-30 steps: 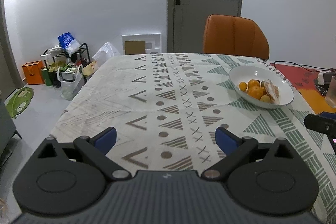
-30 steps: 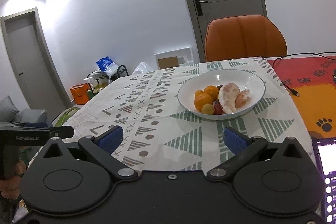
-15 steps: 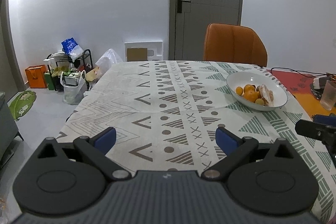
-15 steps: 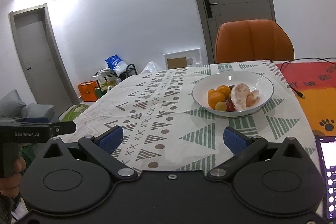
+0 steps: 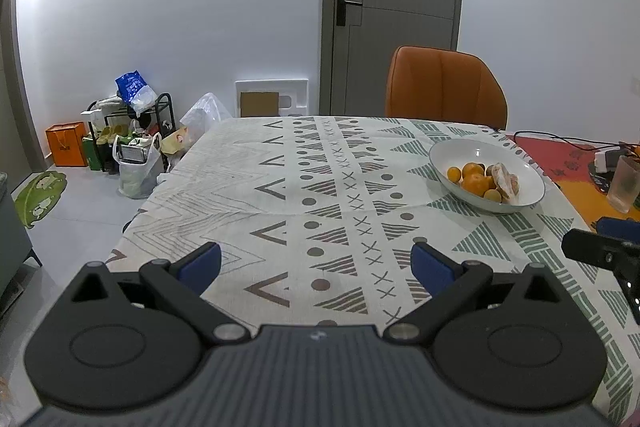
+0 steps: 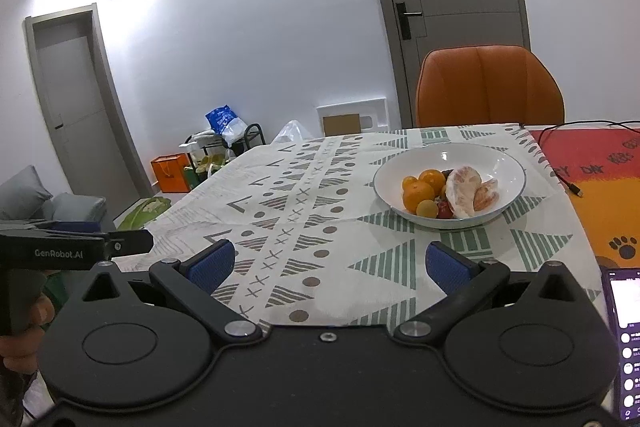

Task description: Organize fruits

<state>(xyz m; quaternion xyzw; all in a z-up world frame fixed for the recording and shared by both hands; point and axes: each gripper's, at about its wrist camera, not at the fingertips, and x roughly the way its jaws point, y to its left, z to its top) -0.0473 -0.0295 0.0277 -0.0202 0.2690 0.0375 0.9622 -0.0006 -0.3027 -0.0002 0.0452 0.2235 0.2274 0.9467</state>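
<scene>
A white bowl [image 6: 508, 163] [image 5: 524, 167] stands on the patterned tablecloth toward the far right of the table. In it lie several oranges [image 6: 418, 191] [image 5: 476, 183], a peeled pomelo piece [image 6: 462, 187] [image 5: 506, 183], a small green-yellow fruit [image 6: 426, 208] and a red one [image 6: 444, 211]. My right gripper [image 6: 326, 265] hangs open near the table's front edge, well short of the bowl, with nothing between its fingers. My left gripper [image 5: 316, 263] is open too, over the cloth to the left of the bowl, and holds nothing.
An orange chair [image 6: 488, 87] stands behind the table before a grey door. A red-orange mat [image 6: 600, 179] with a black cable covers the table's right side, with a phone [image 6: 624, 339] near the front and a glass [image 5: 626, 183]. Bags and a rack [image 5: 132, 135] crowd the left floor.
Both grippers have drawn back and risen from the table, so the bowl looks smaller and farther away. Both stay open.
</scene>
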